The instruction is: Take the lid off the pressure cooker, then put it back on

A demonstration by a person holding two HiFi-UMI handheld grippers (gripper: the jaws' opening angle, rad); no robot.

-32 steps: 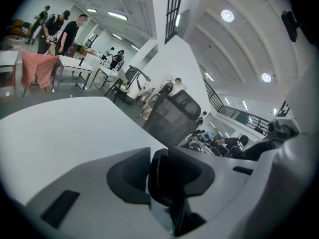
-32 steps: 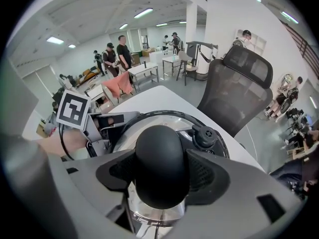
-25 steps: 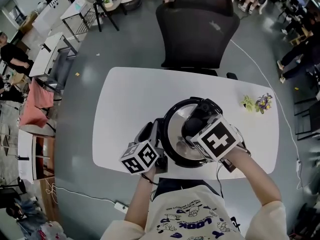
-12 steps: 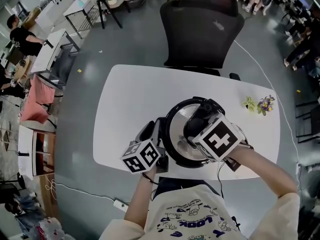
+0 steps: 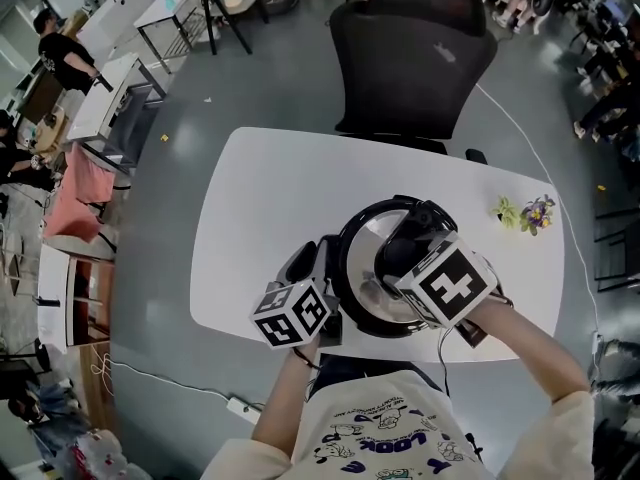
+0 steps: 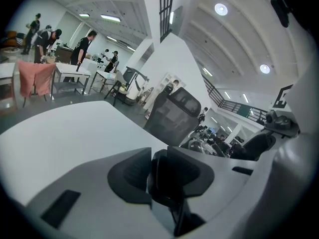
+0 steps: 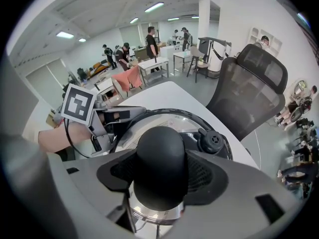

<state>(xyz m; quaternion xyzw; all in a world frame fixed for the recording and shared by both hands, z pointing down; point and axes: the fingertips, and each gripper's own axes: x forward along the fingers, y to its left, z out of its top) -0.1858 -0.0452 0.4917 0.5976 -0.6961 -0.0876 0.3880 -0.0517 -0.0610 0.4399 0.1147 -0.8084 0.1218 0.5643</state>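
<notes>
Steel and black plastic made up the task's object: a round black-rimmed pressure cooker (image 5: 349, 286) stood on the white oval table (image 5: 265, 193), near the edge closest to the person, with its polished steel lid (image 7: 162, 124) seated flat on the pot. No gap between the lid and the rim could be seen in any view.

The right gripper (image 7: 160, 169) pointed steeply down over the lid's centre. Its jaws stood fairly wide and were closed on the rounded black knob (image 7: 160, 156), which filled the space between them, with a pad against each side. The black pressure valve (image 7: 213, 141) stood just beyond the knob, clear of the jaws.

The left gripper (image 6: 159, 174) lay nearly level at the pot's left side. Its jaws had just been closing and stood about halfway in, clamped on the black side handle (image 6: 168, 185), which sat between the pads and steadied the pot.

Judged from this arrangement, the step in hand was the taking of a two-handed hold, with the lid not yet raised. Removal appeared to be the stage reached, though the frames alone could not rule out a lid freshly replaced.

The next move would call for a firm left-hand hold on the pot while the right turned the knob to free any lock, then lifted straight up. A loose grip on the smooth knob could let it slip.

A black mesh office chair (image 5: 410, 58) stood beyond the table's far edge, clear of the work.
</notes>
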